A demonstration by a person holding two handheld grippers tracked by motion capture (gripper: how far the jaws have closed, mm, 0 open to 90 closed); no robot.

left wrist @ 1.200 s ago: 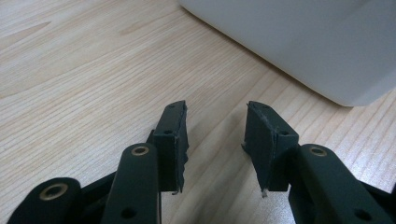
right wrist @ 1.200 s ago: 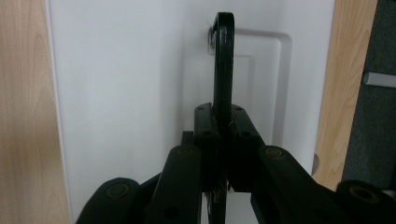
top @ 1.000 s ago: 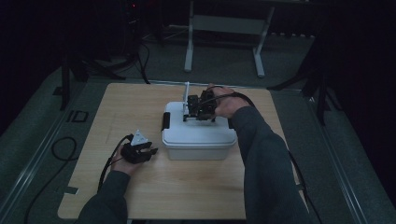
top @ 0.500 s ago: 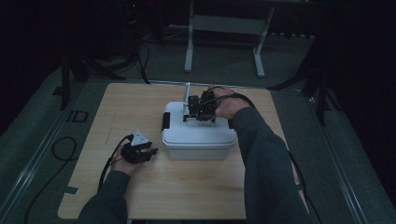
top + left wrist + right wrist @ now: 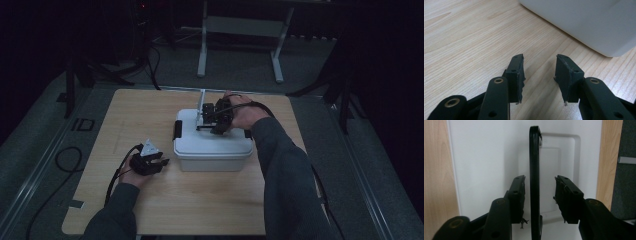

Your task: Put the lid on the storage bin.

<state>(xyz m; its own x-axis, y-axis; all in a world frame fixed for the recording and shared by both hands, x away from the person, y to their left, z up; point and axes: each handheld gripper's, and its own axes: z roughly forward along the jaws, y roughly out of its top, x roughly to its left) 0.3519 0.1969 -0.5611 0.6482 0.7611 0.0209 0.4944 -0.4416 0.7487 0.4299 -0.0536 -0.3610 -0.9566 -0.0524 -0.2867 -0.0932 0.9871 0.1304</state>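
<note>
Right claw (image 5: 539, 197) just released around upright black handle (image 5: 535, 170), white box (image 5: 212, 142) lidded, left claw (image 5: 539, 75) parted.

No legible text — no labels.

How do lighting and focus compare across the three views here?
High view: dim, surroundings nearly black, white box brightest. Left gripper view: bright, wood grain sharp, box corner soft. Right gripper view: evenly lit, black handle and lid crisp, no glare.

High view dim, surroundings near black, slightly soft; both gripper views bright, evenly lit, sharp; soft shadows under jaws; no glare.
</note>
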